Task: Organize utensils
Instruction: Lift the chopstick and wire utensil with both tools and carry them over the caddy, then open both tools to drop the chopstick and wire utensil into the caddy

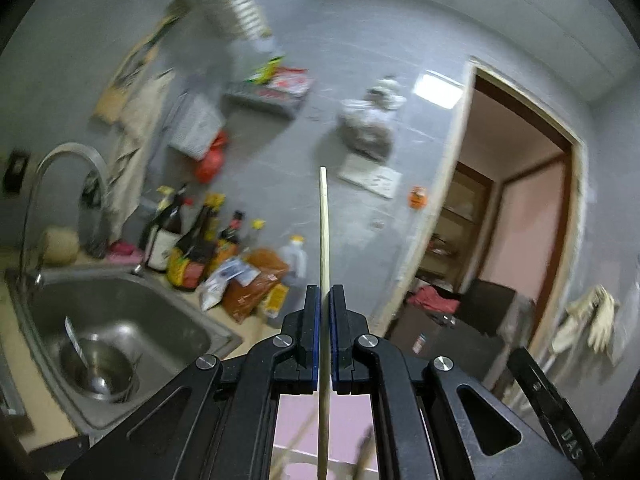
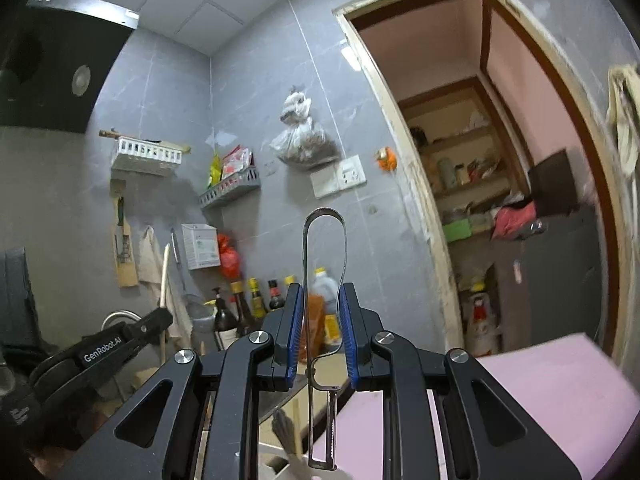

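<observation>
My left gripper point(image 1: 324, 292) is shut on a pale wooden chopstick point(image 1: 323, 240) that stands upright between the blue pads, its tip pointing up toward the grey wall. The left gripper also shows at the lower left of the right wrist view point(image 2: 160, 316), with the chopstick point(image 2: 164, 280) rising from it. My right gripper point(image 2: 321, 292) is shut on a metal peeler point(image 2: 324, 280): the wire loop handle rises above the fingers and the blade end hangs below them. Below the peeler, utensil ends in a holder point(image 2: 288, 432) are partly hidden.
A steel sink point(image 1: 120, 320) with a bowl and a curved faucet point(image 1: 68, 168) lies at the left. Sauce bottles point(image 1: 192, 248) and packets line the counter by the wall. A pink board point(image 2: 520, 380) lies at the right. Wall racks point(image 2: 228, 190) hang above; a doorway point(image 2: 500, 160) opens right.
</observation>
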{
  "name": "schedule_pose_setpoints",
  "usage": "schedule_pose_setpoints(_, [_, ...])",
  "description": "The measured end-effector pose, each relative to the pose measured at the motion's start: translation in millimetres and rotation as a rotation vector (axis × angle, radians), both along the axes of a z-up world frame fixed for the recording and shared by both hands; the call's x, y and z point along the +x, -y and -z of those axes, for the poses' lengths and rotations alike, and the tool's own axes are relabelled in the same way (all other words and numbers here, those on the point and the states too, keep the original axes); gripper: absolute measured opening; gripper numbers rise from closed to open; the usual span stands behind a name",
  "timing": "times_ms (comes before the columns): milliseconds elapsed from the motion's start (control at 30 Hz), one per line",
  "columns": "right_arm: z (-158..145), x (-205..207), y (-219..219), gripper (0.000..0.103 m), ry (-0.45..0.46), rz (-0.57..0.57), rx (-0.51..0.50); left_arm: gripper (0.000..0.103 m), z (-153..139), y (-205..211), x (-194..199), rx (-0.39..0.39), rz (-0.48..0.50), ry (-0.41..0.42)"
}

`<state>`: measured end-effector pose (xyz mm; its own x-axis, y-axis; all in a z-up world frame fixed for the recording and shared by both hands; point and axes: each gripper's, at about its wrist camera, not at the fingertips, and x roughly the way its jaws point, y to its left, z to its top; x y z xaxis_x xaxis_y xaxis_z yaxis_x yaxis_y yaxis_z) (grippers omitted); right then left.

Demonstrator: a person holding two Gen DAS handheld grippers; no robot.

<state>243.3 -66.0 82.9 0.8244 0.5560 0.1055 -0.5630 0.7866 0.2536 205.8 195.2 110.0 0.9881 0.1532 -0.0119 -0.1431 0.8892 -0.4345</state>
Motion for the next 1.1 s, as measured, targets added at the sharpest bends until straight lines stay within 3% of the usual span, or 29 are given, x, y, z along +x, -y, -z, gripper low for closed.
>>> schedule_pose_setpoints(167, [18.1, 10.4, -8.2, 0.016, -0.046, -0.045, 0.018, 0.002, 17.6, -16.2, 1.2, -0.059, -0.033, -0.017])
schedule_pose_setpoints(633, [50.8, 12.0, -32.7, 0.016, -0.046, -0.057, -0.039, 0.002, 50.3, 4.5, 12.6, 0.038, -0.127, -0.044])
schedule_pose_setpoints(1100, [63.8, 10.9, -32.3, 0.017, -0.096, -0.060, -0.115, 0.003, 77.6, 30.9, 12.9, 0.094, -0.124, -0.137])
